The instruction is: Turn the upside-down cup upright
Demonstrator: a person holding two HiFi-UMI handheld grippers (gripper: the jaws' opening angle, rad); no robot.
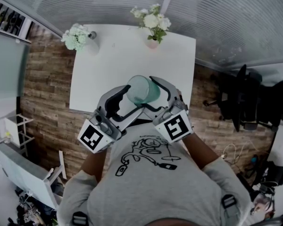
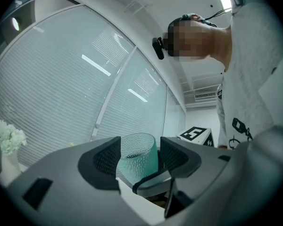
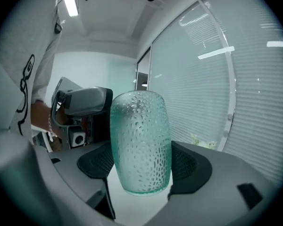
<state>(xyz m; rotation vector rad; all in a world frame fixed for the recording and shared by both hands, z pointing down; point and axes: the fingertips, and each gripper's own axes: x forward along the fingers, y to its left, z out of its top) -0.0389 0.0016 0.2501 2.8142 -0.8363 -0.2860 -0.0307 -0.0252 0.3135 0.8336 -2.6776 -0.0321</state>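
Cup [image 1: 142, 89] is off the table [image 1: 113, 60], in the air over its near edge and in front of your chest, sitting between both grippers. Right gripper [image 3: 141, 164] has it: both pads press on the dimpled wall, low down near the thick base end, so those jaws are clamped on the cup and carrying the load. Left gripper [image 2: 139, 157] only brackets it. Its jaws stand apart either side of the cup with a sliver of gap at one pad, so no grip there. This reads as a hand-over so one wrist doesn't have to do the whole flip. The head view shows the open mouth facing up and left, and the left gripper view shows the rim as an ellipse on top, so I'd say the flip is mostly done. The axis looks tilted, not plumb. The low grip makes sense because it keeps the rim clear, but it leaves the base close to the pads at set-down. Next, I'd back the left gripper straight out so a pad doesn't clip the wall, level the right wrist, then lower the cup onto bare table well short of the two flower vases [image 1: 153, 25] at the far edge. The glass looks slick, so keep the clamp firm until the base seats.
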